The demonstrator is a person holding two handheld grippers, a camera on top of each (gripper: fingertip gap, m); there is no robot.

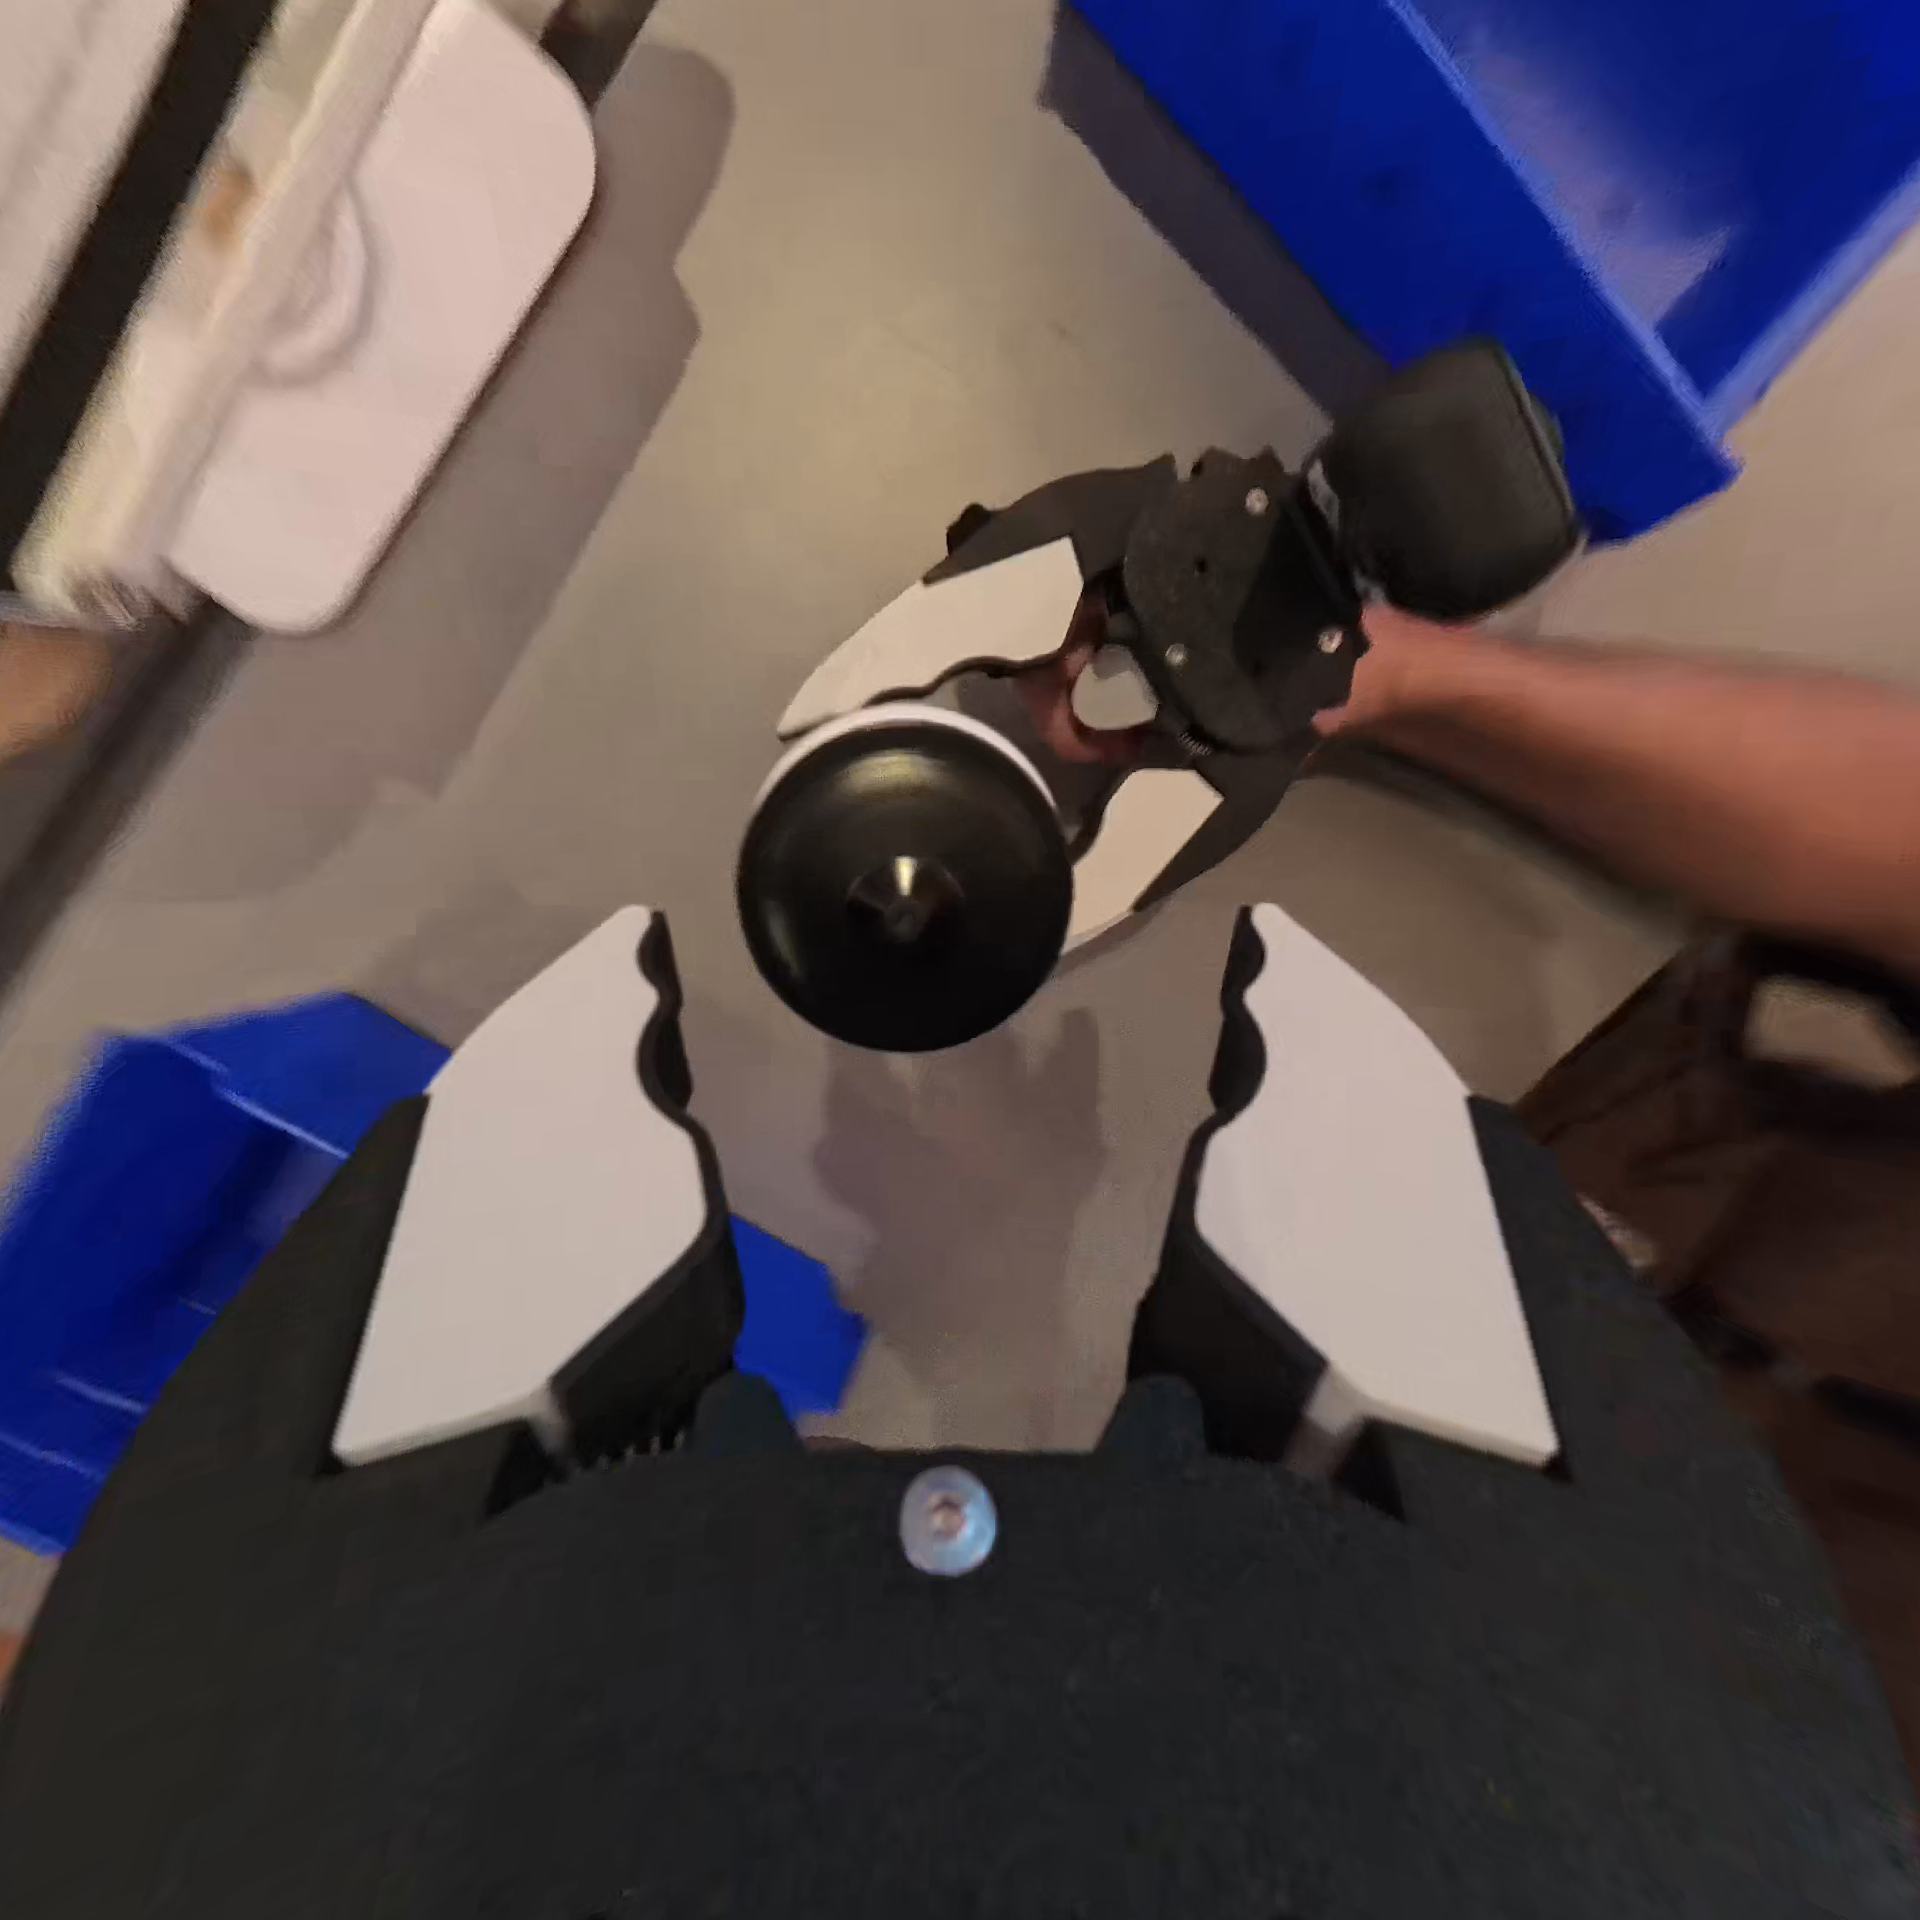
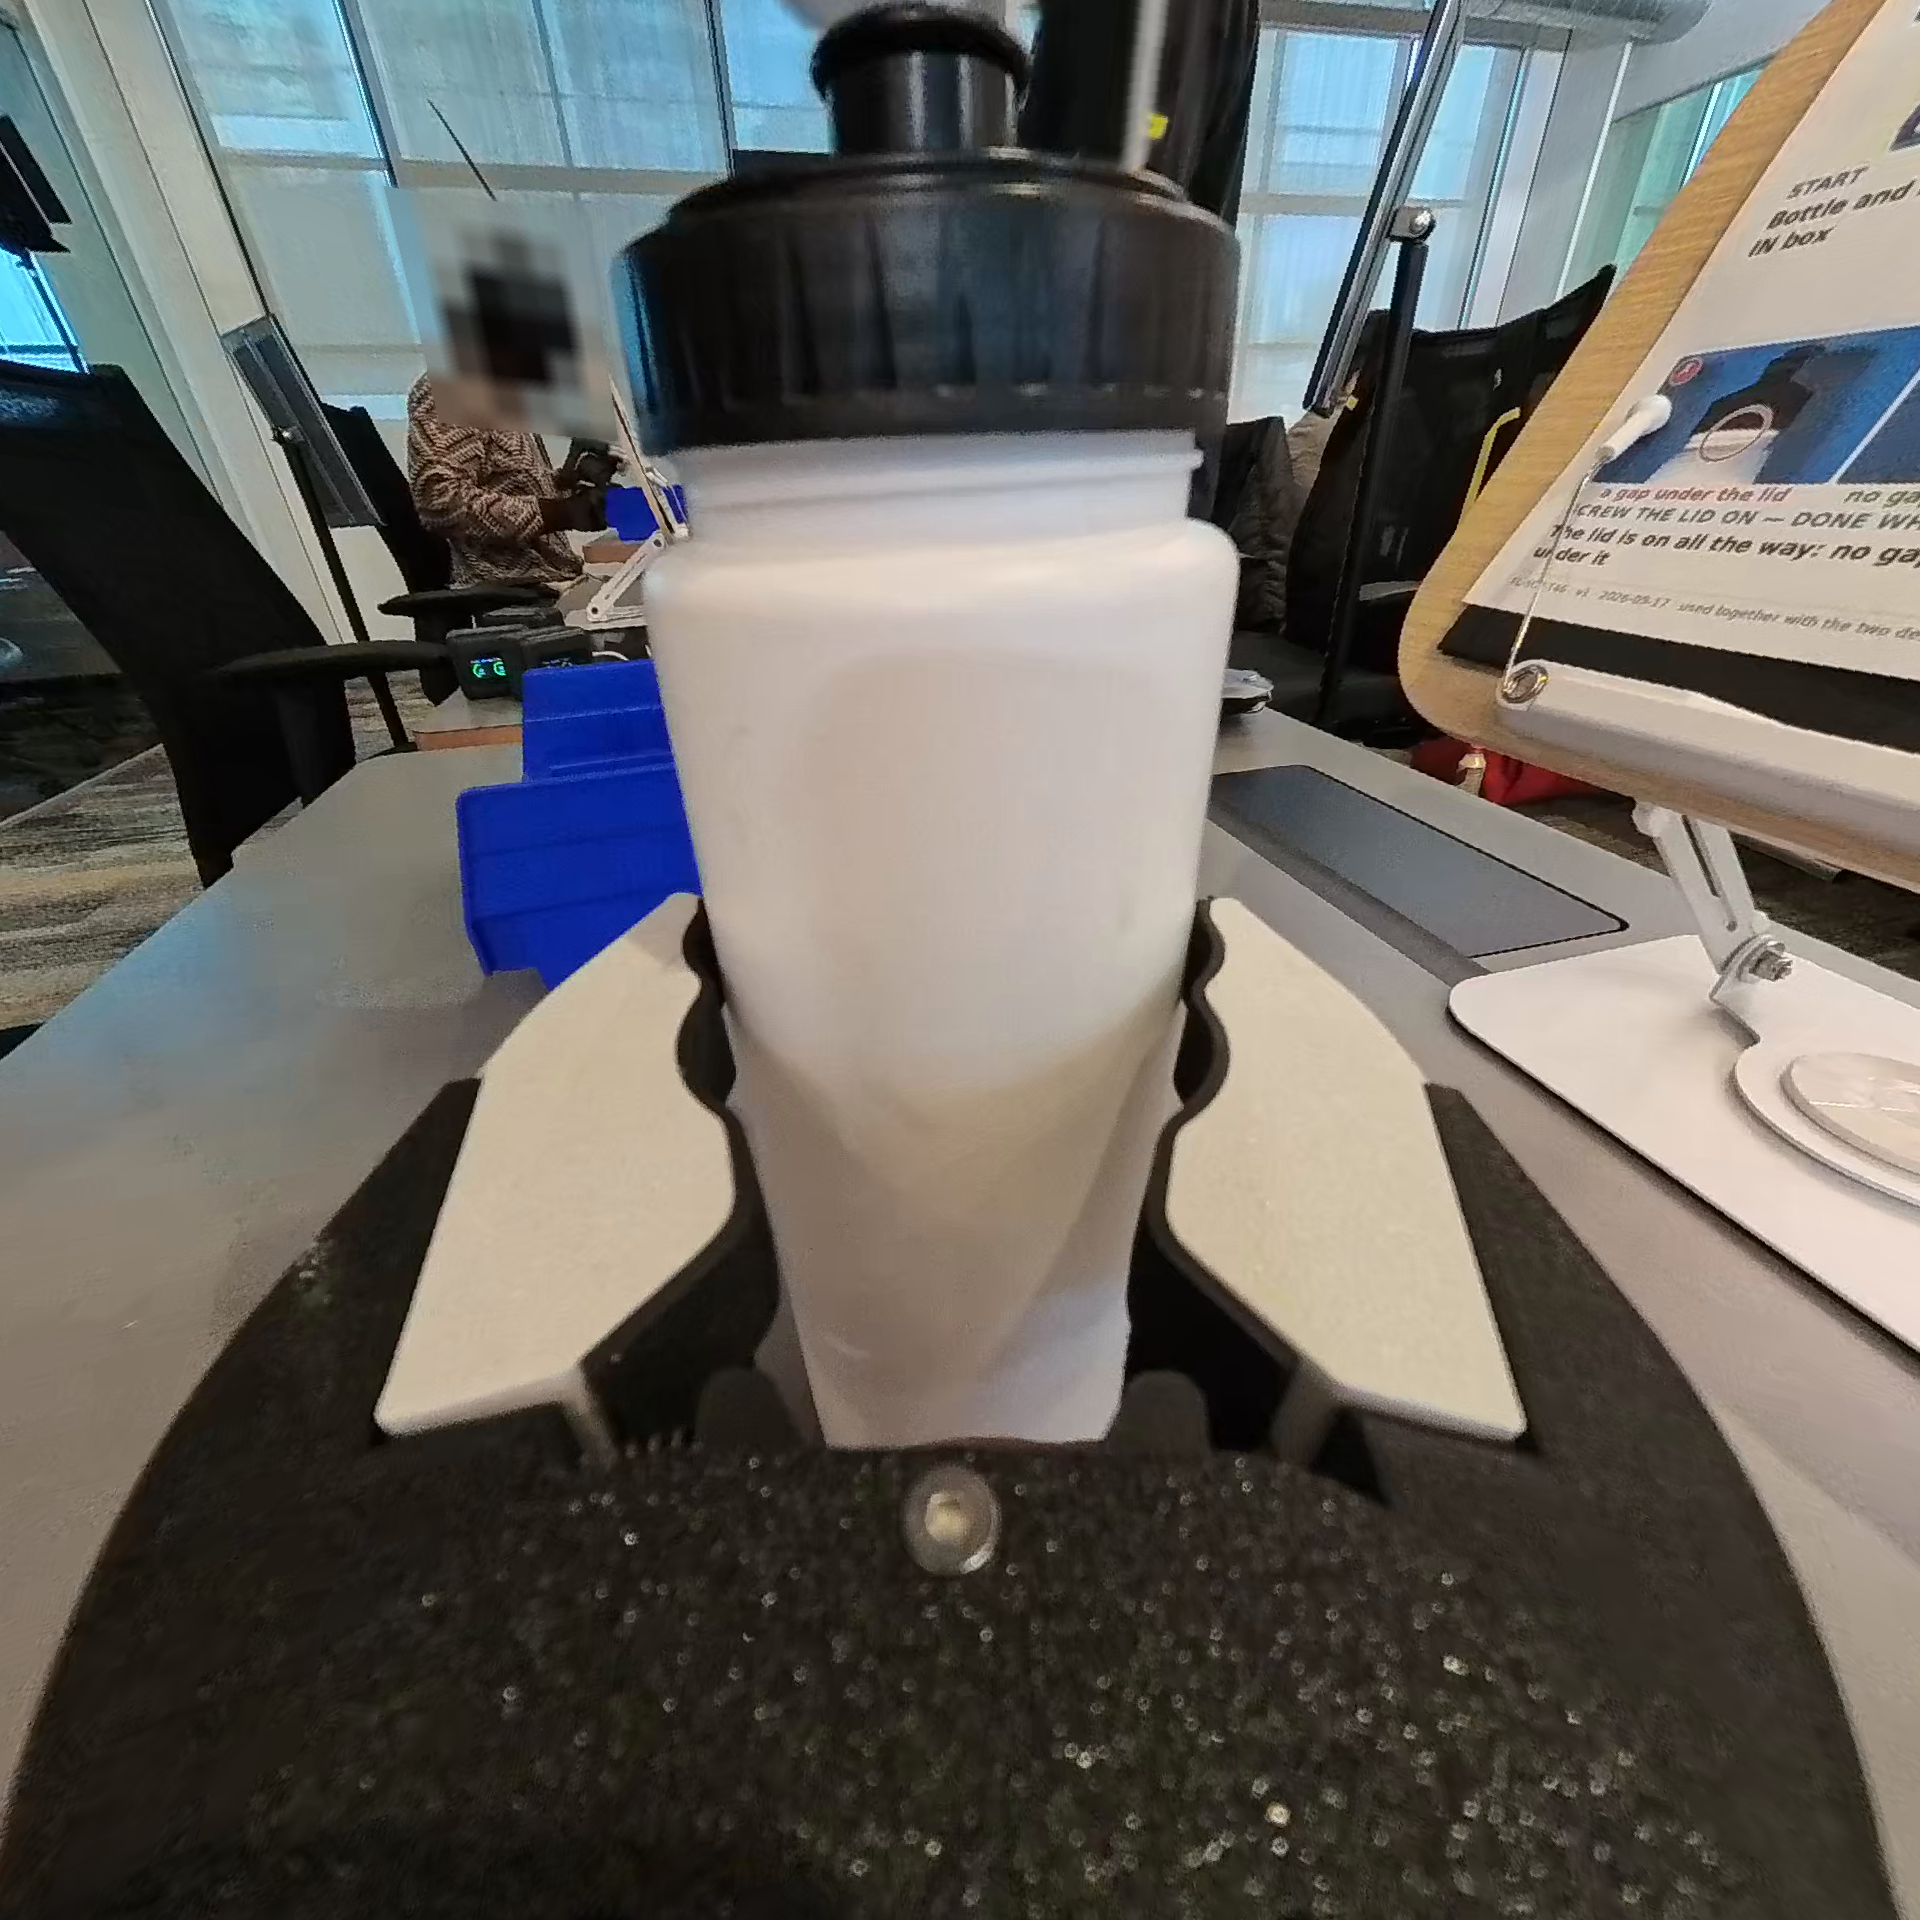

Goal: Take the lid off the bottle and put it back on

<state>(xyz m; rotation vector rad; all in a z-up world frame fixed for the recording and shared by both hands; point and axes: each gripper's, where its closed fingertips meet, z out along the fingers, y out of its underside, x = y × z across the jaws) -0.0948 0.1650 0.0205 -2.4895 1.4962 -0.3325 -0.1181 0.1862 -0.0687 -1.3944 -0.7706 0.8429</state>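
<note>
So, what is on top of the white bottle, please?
A black ribbed lid sits on the white bottle, with a black spout rising from it. The spout's tip is cut off by the picture edge, and the lid hides the bottle's mouth.

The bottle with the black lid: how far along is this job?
The lid sits on the white bottle, apparently snug. The right gripper clamps the body upright; the left gripper hangs open above, touching nothing. Whether unscrewing is ahead or refitting is finished cannot be told.

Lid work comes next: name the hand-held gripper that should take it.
Left. The left hand-held gripper hangs open above the black lid, while the right hand-held gripper is clamped on the white bottle.
</note>
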